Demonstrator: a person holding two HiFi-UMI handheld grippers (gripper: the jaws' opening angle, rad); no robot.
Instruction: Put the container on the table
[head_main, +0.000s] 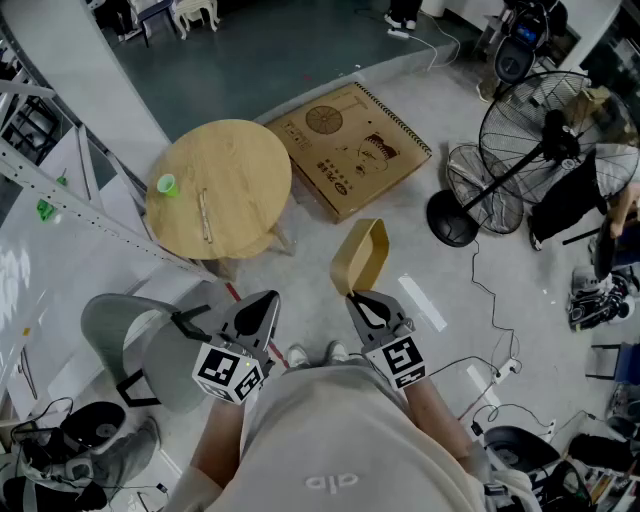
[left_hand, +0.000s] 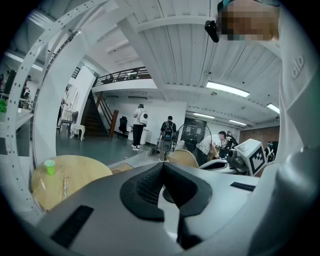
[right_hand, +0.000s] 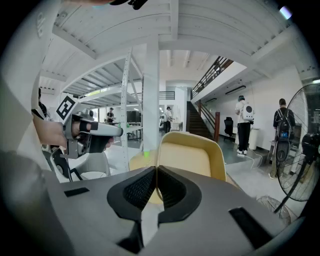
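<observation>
A tan plastic container (head_main: 362, 255) hangs above the floor, tilted on its side, with my right gripper (head_main: 352, 296) shut on its rim. In the right gripper view the container (right_hand: 192, 155) rises just beyond the closed jaws of that gripper (right_hand: 156, 168). The round wooden table (head_main: 235, 190) stands ahead and to the left, carrying a small green cup (head_main: 166, 185) and a thin stick (head_main: 204, 215). My left gripper (head_main: 273, 298) is shut with nothing in it; its own view shows the gripper (left_hand: 162, 165) with jaws closed, the table (left_hand: 75, 172) and the cup (left_hand: 49, 166).
A flat cardboard box (head_main: 345, 150) lies on the floor beyond the table. Standing fans (head_main: 540, 140) and cables fill the right side. A grey chair (head_main: 150, 350) sits at my lower left, and a white rack (head_main: 60, 200) runs along the left.
</observation>
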